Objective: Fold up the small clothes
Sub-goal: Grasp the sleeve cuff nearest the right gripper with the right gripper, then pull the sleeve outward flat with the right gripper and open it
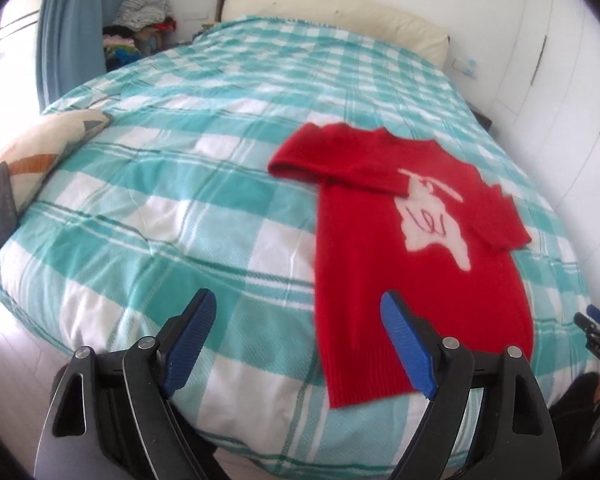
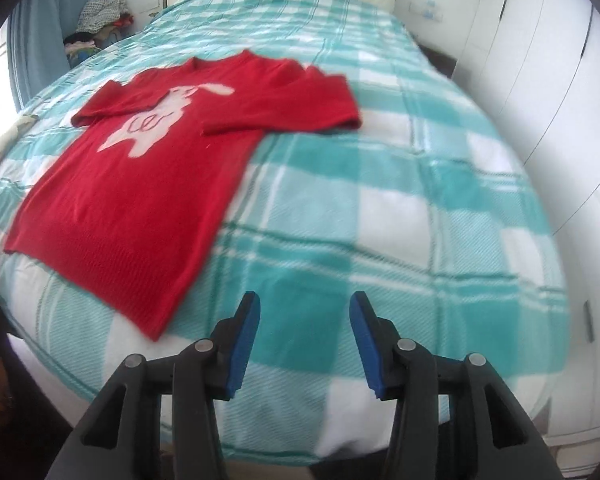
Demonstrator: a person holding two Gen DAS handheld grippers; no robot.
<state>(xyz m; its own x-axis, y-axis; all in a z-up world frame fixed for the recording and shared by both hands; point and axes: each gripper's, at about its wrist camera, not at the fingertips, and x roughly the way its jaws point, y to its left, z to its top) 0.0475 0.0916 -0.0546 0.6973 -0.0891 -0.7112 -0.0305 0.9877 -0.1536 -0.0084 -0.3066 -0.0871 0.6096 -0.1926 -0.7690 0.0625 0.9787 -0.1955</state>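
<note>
Red sweater point(image 1: 416, 264) lies flat near the bed's point(image 1: 180, 184) foot edge; left claw point(image 1: 296, 312) and right claw point(image 2: 304, 316) hover angled downward, jaws apart, empty.

Left gripper point(image 1: 296, 304): my view down along two black plastic arms with blue ribbed pads point(image 1: 190, 340), jaws spread wide, nothing between them, pads clear of bed cover, gripper tilted downward above near edge of bed. Right gripper point(image 2: 305, 306): same black arms, blue pads point(image 2: 242, 346), jaws parted less wide than left, gap empty, also angled down above near edge of bed. In left view, right gripper just visible at right border point(image 1: 598, 330), too small to read.
</note>
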